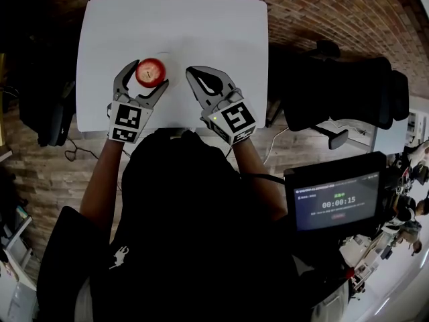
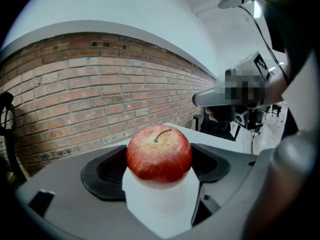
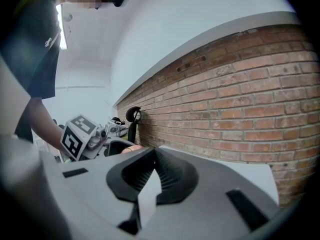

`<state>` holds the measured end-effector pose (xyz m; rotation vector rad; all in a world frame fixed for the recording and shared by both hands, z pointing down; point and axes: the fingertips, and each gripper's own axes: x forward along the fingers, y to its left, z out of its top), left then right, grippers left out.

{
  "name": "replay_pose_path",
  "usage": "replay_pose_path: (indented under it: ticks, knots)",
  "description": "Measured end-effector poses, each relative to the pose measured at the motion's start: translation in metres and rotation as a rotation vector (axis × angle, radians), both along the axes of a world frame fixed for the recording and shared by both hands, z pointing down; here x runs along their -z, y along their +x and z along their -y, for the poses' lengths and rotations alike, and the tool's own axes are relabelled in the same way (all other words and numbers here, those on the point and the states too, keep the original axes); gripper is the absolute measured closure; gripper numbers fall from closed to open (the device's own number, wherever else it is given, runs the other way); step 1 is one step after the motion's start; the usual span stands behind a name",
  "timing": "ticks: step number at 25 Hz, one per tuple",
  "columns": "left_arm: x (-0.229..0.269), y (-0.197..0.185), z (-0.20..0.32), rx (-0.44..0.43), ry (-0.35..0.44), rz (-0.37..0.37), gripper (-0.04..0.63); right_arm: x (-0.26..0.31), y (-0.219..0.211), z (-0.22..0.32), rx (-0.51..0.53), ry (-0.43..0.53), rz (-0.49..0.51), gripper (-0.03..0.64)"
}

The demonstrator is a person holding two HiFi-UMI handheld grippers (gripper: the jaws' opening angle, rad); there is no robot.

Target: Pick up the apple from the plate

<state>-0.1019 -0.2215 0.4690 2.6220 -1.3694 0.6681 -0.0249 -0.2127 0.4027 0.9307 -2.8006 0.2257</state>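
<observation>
Nearest the head camera is the person's dark hooded top (image 1: 181, 200). Beyond it, the grey left gripper (image 1: 149, 74) is clamped on the round red apple (image 1: 151, 72), above the white table (image 1: 201, 25). We cannot separate the white plate from the table. We judge that the grasp is made, so the next move calls for a straight, steady lift. Only the left gripper view shows the black pads (image 2: 107, 170) against the apple's sides. Only the head view shows the right gripper (image 1: 193, 71) just beside, with its jaws together and empty.
</observation>
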Motion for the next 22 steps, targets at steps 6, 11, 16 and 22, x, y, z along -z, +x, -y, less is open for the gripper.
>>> replay_pose_path:
  ticks: [6,11,16,22]
  knots:
    - [0.016,0.002,-0.012,-0.006,0.013,-0.008,0.198,0.003,0.000,-0.001,0.007,0.015,-0.012,0.613]
    - [0.023,-0.001,-0.019,-0.001,0.023,-0.018,0.198,0.004,0.000,-0.002,0.005,0.019,-0.011,0.614]
    - [0.028,-0.003,-0.021,-0.003,0.024,-0.020,0.198,0.005,-0.001,-0.002,0.003,0.019,-0.004,0.614]
    - [0.031,-0.007,-0.022,-0.003,0.031,-0.022,0.198,0.007,-0.002,0.001,-0.003,0.028,-0.007,0.614]
